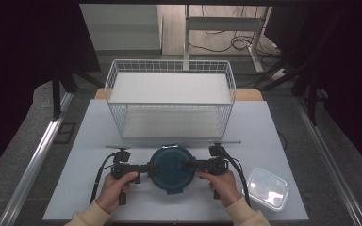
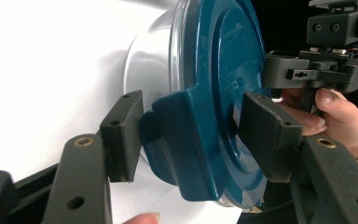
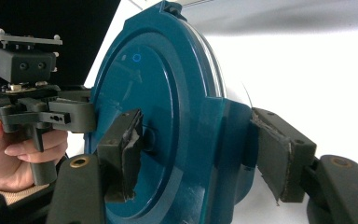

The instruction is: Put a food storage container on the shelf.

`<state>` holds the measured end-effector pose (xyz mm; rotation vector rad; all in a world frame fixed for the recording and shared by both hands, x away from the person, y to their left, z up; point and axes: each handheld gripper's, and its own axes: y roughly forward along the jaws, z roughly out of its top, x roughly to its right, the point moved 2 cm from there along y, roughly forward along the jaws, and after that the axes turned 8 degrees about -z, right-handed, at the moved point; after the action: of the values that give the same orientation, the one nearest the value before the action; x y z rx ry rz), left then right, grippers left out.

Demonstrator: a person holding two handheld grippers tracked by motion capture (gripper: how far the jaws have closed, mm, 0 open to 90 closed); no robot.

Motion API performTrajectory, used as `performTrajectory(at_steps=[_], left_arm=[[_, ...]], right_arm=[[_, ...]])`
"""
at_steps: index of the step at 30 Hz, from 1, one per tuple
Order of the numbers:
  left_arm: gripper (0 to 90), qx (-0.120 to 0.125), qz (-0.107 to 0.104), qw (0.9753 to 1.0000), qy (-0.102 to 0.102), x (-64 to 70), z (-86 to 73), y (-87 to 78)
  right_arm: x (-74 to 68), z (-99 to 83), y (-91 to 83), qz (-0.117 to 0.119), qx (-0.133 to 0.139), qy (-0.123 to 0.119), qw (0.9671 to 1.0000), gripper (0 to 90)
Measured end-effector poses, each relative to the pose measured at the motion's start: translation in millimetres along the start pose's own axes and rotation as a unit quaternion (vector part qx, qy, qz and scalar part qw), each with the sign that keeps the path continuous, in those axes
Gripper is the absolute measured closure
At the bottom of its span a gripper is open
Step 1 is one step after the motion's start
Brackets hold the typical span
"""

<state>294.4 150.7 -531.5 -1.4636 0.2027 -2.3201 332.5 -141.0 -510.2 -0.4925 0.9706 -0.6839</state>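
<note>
Two tools, high view: left tool [image 1: 143, 167] and right tool [image 1: 193, 165] meet a round blue-lidded container [image 1: 171, 168] from its two sides, low in the middle of the frame.
Container, high view: sits on the pale surface [image 1: 85, 155], just below a white wire basket [image 1: 169, 96] that fills the upper middle.
Other thing, high view: a clear lidded box [image 1: 266, 188] lies at lower right, well apart from the container.
Hands, high view: left hand [image 1: 115, 188] and right hand [image 1: 224, 186] come up from the bottom edge.
Left tool, left gripper view: the left tool [image 2: 191, 135] stands half open, its jaws on either side of a blue latch tab [image 2: 182, 140] at the lid's rim; the left pad sits just beside the tab, contact unclear.
Right tool, right gripper view: the right tool [image 3: 200, 149] is likewise half open, straddling the lid's edge; one pad lies against the lid face, the other just off the latch [image 3: 235, 140] at right.
</note>
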Motion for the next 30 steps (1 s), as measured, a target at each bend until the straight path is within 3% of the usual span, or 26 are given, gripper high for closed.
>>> performTrajectory(at_steps=[12,30], left_arm=[[44.4,-0.006,0.001,0.9999,0.011,4.9,0.2,-2.4],[46.2,0.008,0.009,0.9993,0.036,17.8,5.9,-7.5]], right_arm=[[-0.6,-5.2,-4.3,0.005,0.008,-0.001,1.0,37.5],[-6.4,-2.4,-12.6,0.014,0.032,-0.008,0.9994,38.7]])
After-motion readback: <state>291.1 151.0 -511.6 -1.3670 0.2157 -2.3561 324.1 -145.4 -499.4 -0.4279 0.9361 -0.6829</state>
